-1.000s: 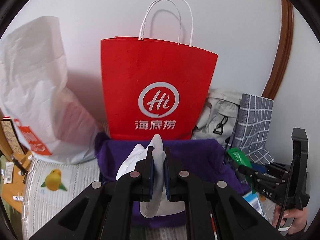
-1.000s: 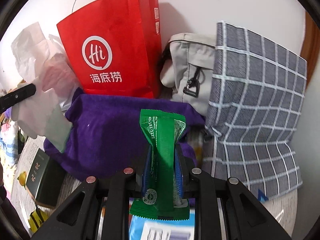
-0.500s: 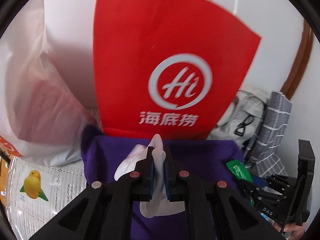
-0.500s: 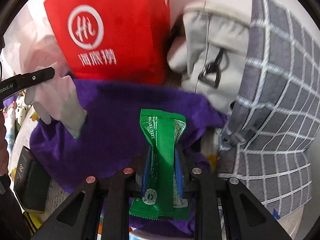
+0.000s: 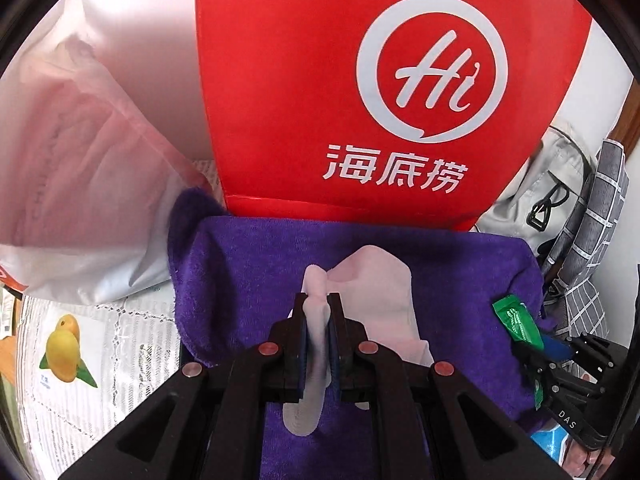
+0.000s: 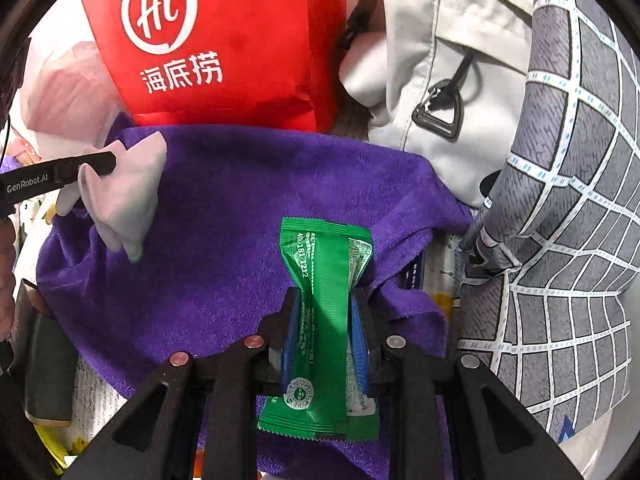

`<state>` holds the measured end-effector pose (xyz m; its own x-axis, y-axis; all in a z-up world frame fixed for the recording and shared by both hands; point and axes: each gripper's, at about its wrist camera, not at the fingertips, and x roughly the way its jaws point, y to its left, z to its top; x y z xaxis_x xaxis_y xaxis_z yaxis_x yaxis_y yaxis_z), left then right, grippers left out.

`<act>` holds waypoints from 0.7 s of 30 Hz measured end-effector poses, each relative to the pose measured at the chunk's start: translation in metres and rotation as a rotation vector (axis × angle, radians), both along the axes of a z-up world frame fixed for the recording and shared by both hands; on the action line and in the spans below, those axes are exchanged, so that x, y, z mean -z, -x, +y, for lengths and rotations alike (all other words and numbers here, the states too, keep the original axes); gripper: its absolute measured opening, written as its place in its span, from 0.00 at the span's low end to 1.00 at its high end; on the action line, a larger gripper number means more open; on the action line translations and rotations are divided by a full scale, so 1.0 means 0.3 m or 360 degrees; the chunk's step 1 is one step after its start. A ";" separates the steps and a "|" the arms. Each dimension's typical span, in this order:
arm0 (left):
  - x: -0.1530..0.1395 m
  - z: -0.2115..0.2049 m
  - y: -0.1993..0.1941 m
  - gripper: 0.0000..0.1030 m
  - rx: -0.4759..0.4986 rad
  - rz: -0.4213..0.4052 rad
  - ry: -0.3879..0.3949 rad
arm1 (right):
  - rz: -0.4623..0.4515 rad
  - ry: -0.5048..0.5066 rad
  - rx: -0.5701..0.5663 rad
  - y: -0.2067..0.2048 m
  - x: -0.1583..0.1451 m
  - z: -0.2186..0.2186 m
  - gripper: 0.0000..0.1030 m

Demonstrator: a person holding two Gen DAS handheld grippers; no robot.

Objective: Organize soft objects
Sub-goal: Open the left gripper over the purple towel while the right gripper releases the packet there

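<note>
Two grippers, each pinching one item above a purple towel [image 5: 248,280].

Left gripper [image 5: 319,312]: jaws nearly closed, pads clamped on a pale pink sock [image 5: 376,300]. Part of the sock bulges out past the fingertips toward 1 o'clock; a tail hangs down between the arms toward 6 o'clock. In the right wrist view the same sock [image 6: 124,196] hangs from the left finger at 9 o'clock, draping over the towel's edge.

Right gripper [image 6: 326,304]: jaws a little wider and just eased slightly further apart, blue pads still pressing a green sachet [image 6: 324,320] that is waisted at the pinch. One end fans out ahead of the tips, the other below them. In the left wrist view the sachet [image 5: 516,320] shows at 3 o'clock.

Containers: a red paper bag [image 5: 320,100] stands upright at 12 o'clock, touching the towel's far edge; contents cannot be seen. White plastic bag [image 5: 72,168] at 10 o'clock, contents hidden. Beige pouch [image 6: 440,60] and grey checked bag [image 6: 568,200] at 1 to 3 o'clock in the right wrist view.
</note>
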<state>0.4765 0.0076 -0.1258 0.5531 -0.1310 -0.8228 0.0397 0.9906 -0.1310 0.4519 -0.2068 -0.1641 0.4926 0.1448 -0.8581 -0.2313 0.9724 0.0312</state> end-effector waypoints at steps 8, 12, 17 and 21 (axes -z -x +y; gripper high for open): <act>-0.014 0.007 -0.003 0.45 -0.0059 -0.0035 -0.0066 | 0.0007 -0.0037 0.0004 -0.019 0.009 -0.012 0.36; -0.039 0.002 0.009 0.51 -0.0068 -0.0067 -0.0095 | -0.0054 -0.0048 -0.0003 -0.006 -0.023 -0.033 0.64; -0.085 -0.005 0.026 0.55 -0.0104 -0.0099 -0.0166 | -0.0128 -0.0063 0.0007 0.021 -0.084 -0.032 0.71; -0.172 -0.009 0.086 0.55 -0.0115 -0.0202 -0.0180 | -0.0217 -0.0108 0.0035 0.092 -0.171 -0.040 0.71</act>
